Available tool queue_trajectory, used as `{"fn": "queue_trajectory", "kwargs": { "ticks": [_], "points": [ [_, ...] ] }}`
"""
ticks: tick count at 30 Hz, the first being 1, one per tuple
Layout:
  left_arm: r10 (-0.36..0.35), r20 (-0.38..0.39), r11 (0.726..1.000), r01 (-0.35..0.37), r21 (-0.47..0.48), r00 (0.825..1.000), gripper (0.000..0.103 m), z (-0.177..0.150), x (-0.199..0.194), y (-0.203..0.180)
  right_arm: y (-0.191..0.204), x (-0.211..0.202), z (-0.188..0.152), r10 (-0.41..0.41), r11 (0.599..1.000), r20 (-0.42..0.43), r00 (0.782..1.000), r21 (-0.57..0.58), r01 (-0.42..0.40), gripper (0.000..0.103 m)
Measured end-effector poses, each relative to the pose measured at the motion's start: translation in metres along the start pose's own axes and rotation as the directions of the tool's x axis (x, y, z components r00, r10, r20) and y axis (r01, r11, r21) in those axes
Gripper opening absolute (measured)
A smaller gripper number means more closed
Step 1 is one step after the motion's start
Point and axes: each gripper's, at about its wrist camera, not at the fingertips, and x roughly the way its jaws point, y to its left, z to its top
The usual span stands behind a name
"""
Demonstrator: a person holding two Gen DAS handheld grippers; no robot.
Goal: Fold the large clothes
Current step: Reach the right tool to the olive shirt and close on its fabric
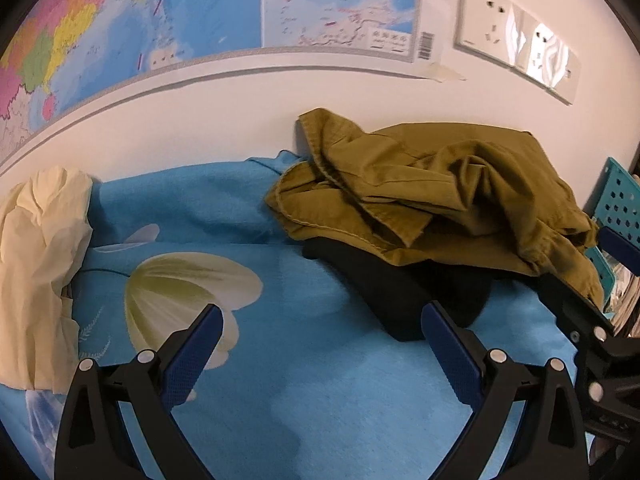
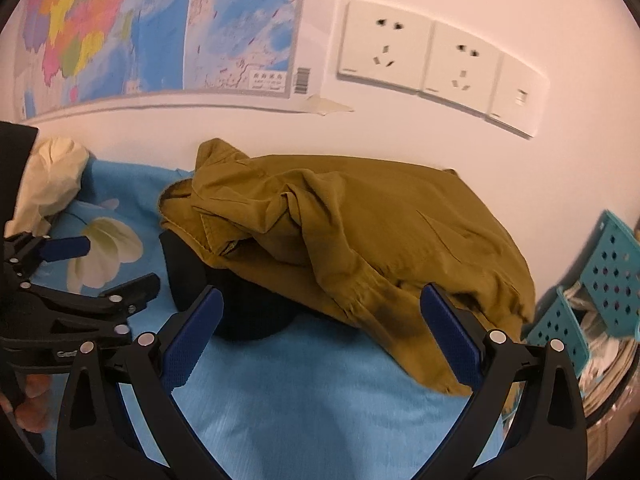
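From the left wrist view, the left hand-held gripper (image 1: 322, 322) hung over a blue flower-printed bedsheet (image 1: 280, 380) with its jaws spread wide and nothing between them. An olive-green garment (image 1: 440, 196) lay crumpled against the white wall, heaped on a black garment (image 1: 400, 292). A cream cloth (image 1: 40, 260) was bunched at the left edge. At the far right stood a teal perforated basket (image 1: 622, 204); its contents were too cut off to make out. A map (image 1: 160, 12) and a socket panel (image 1: 516, 36) hung on the wall.

From the right wrist view, the right hand-held gripper (image 2: 322, 310) was likewise wide open and empty, its right finger just before the olive-green garment's (image 2: 360, 224) hem. The black garment (image 2: 248, 300) showed beneath. The teal perforated basket (image 2: 612, 268) held pale, blurred items that could not be identified.
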Motion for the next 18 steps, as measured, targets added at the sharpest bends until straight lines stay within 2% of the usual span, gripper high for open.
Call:
{"fn": "queue_trajectory", "kwargs": {
  "ticks": [6, 11, 14, 15, 16, 17, 18],
  "points": [
    [0.035, -0.009, 0.999, -0.035, -0.023, 0.999, 0.096, 0.006, 0.011, 0.015, 0.007, 0.03, 0.015, 0.006, 0.999, -0.023, 1.0, -0.054, -0.007, 0.097],
    [0.049, -0.018, 0.997, -0.05, -0.051, 0.999, 0.096, 0.009, 0.018, 0.03, 0.02, 0.064, 0.028, -0.021, 0.989, -0.052, 0.998, -0.147, 0.013, 0.097],
    [0.056, -0.019, 0.997, -0.057, -0.058, 0.998, 0.096, 0.011, 0.022, 0.037, 0.027, 0.075, 0.034, -0.055, 0.979, -0.03, 0.998, -0.2, 0.048, 0.094],
    [0.059, -0.021, 0.997, -0.06, -0.057, 0.998, 0.096, 0.011, 0.023, 0.039, 0.028, 0.077, 0.036, -0.054, 0.976, -0.027, 0.998, -0.212, 0.047, 0.082],
    [0.063, -0.021, 0.996, -0.064, -0.06, 0.998, 0.096, 0.012, 0.024, 0.041, 0.03, 0.079, 0.04, -0.045, 0.972, -0.029, 0.999, -0.232, 0.037, 0.073],
    [0.063, -0.021, 0.996, -0.064, -0.064, 0.998, 0.096, 0.012, 0.026, 0.043, 0.032, 0.08, 0.043, -0.033, 0.967, -0.033, 0.999, -0.254, 0.024, 0.057],
    [0.062, -0.024, 0.996, -0.063, -0.067, 0.998, 0.096, 0.012, 0.027, 0.046, 0.032, 0.078, 0.047, -0.03, 0.962, -0.029, 0.999, -0.273, 0.021, 0.032]
  ]
}}
